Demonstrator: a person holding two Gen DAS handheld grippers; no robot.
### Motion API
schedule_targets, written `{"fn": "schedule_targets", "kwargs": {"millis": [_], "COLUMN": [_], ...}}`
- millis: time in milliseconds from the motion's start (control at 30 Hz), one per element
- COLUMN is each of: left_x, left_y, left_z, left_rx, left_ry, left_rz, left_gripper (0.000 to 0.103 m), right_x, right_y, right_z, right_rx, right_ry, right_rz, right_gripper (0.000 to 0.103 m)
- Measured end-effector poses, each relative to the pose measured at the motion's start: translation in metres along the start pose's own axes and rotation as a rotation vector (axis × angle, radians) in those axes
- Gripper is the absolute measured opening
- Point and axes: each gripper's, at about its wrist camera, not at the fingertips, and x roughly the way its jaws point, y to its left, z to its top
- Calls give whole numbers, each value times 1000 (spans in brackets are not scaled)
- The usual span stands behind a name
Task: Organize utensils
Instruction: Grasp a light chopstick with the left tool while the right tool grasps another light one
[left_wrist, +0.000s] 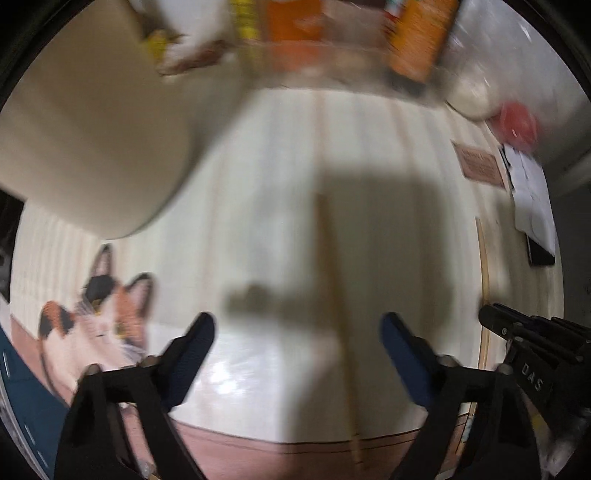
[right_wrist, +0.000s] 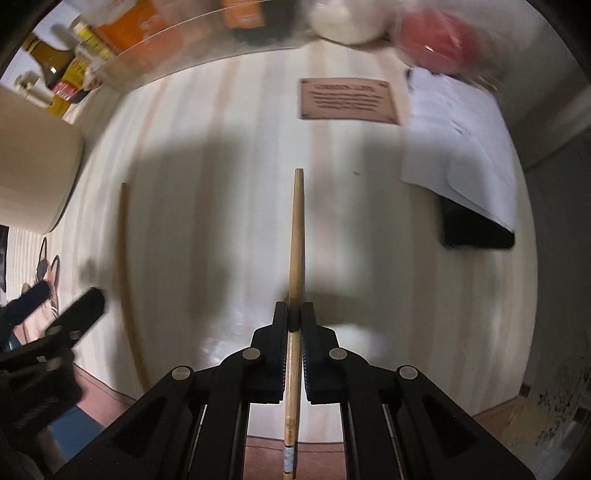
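Chopsticks are what we handle here, 2 of them, lying on a striped mat (right_wrist: 229, 155) that covers most of both views.

From largest to smallest: the mat is pale with faint stripes and has a cat picture (left_wrist: 99, 317) at its left side. A big cream container (left_wrist: 92, 140) stands at the far left of the mat. Behind the mat we see a clear bin (right_wrist: 155, 48) with orange packets and bottles, but it is blurred. At the right, white paper (right_wrist: 465, 147) lies over a dark flat thing (right_wrist: 476, 232), and a brown label (right_wrist: 349, 99) is printed on the mat near them.

Our right gripper (right_wrist: 295, 317) is pressed together on 1 chopstick (right_wrist: 298, 229), which runs straight away from the camera, its far end over the mat. The pads touch it on both sides.

Our left gripper (left_wrist: 297, 332) has its fingers (left_wrist: 195, 347) apart and nothing is pinched. The other chopstick (left_wrist: 334, 280) lies on the mat between them, nearer to the right finger. We cannot tell if a pad touches it, because the view is blurred.
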Motion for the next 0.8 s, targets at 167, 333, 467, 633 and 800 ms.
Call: {"fn": "schedule_targets", "kwargs": {"millis": [167, 333, 467, 633, 800], "left_x": [16, 14, 10, 6, 3], "left_y": [-25, -22, 20, 73, 92], "left_z": [-1, -3, -11, -30, -49], "left_rx": [78, 115, 39, -49, -98], "left_ry": [5, 9, 21, 49, 58], "left_rz": [10, -1, 23, 52, 21], "left_gripper": [35, 5, 5, 5, 5], "right_x": [-1, -1, 6, 13, 14], "right_y": [-21, -18, 25, 78, 124], "right_z": [0, 0, 4, 3, -5], "right_rx": [26, 21, -15, -97, -188], "right_ry": [4, 0, -7, 33, 48], "right_rz": [-8, -48, -31, 61, 62], "right_gripper": [7, 7, 7, 7, 7]}}
